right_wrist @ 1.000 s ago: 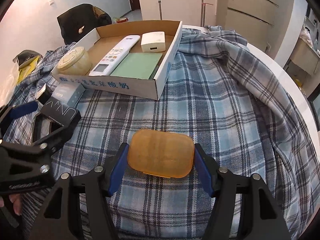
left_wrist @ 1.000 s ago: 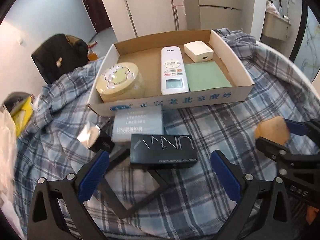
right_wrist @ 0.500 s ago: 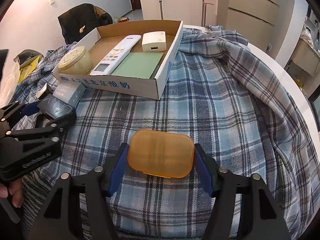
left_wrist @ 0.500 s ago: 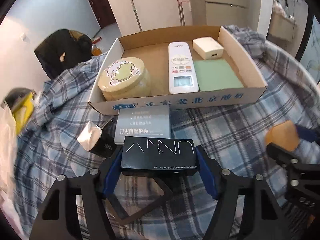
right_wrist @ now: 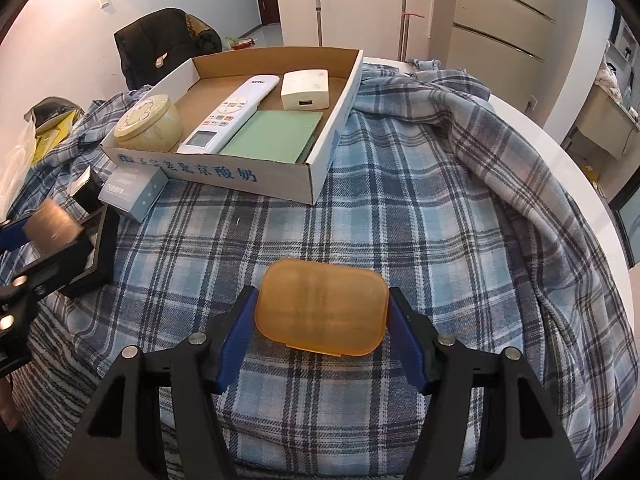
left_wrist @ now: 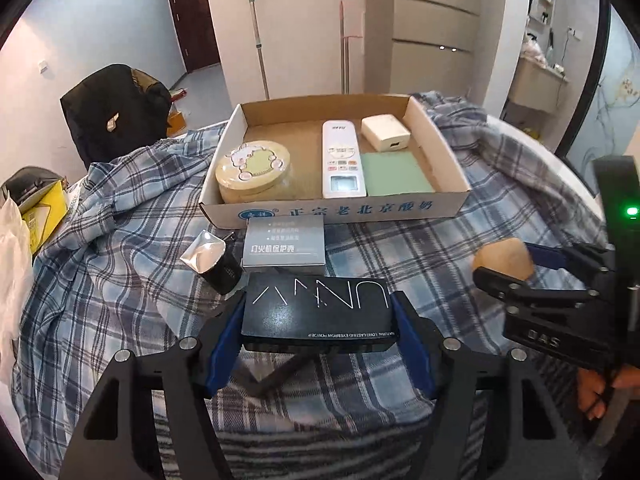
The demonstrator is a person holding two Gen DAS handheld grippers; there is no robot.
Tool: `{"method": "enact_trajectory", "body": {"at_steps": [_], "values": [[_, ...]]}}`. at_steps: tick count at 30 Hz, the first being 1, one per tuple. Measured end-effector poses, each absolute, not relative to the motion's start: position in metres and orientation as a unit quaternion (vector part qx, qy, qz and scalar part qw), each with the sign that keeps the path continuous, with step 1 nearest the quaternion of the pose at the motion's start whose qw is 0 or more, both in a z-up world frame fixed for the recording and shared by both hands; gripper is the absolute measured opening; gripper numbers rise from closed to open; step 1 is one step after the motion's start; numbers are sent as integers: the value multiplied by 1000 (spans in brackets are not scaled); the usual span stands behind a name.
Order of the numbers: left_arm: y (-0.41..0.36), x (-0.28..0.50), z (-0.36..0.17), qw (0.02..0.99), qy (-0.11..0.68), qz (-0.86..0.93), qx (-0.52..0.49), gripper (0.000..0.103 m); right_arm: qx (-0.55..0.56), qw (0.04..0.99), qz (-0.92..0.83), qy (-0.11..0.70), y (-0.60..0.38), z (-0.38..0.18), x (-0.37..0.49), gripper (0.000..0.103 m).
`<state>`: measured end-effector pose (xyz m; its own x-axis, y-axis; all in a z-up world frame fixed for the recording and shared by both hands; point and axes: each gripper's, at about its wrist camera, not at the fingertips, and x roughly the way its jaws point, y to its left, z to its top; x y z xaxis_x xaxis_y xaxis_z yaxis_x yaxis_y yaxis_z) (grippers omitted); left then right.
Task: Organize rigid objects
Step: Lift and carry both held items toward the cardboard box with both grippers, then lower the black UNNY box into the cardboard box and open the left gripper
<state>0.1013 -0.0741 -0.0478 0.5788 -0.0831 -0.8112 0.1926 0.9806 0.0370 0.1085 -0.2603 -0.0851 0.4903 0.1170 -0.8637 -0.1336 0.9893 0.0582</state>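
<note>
The left gripper (left_wrist: 318, 336) pinches the black box (left_wrist: 318, 312) by its 2 short ends, lifted just short of the cardboard tray (left_wrist: 340, 210); it looks light, stiff and slick-sided, so end grips suit it. Its long axis runs across the fingers, parallel to the tray's front wall. The right gripper (right_wrist: 322, 332) pinches the orange case (right_wrist: 322, 308) likewise, low over the plaid cloth (right_wrist: 400, 208).

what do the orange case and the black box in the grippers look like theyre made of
Orange case: likely translucent plastic, matte; light glows through it and its corners are rounded. Black box: probably printed cardboard with a slight sheen; sharp folded edges, white lettering, a soft reflection on top.
</note>
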Motion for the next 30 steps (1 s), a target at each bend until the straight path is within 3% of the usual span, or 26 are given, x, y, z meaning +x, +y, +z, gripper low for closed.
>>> {"method": "enact_trajectory", "body": {"at_steps": [12,21,25,30], "values": [[-53,137,1,902,421,-89,24,72,-6,880,59,472,-274,-36,119,63],[-47,224,51,924,373,-79,-31,72,68,910,19,409,-264,50,190,62],[-45,261,44,926,370,-66,-39,72,100,929,-46,354,-261,77,221,62],[-55,293,16,906,410,-108,-1,72,127,921,-37,367,-258,58,244,62]]}}
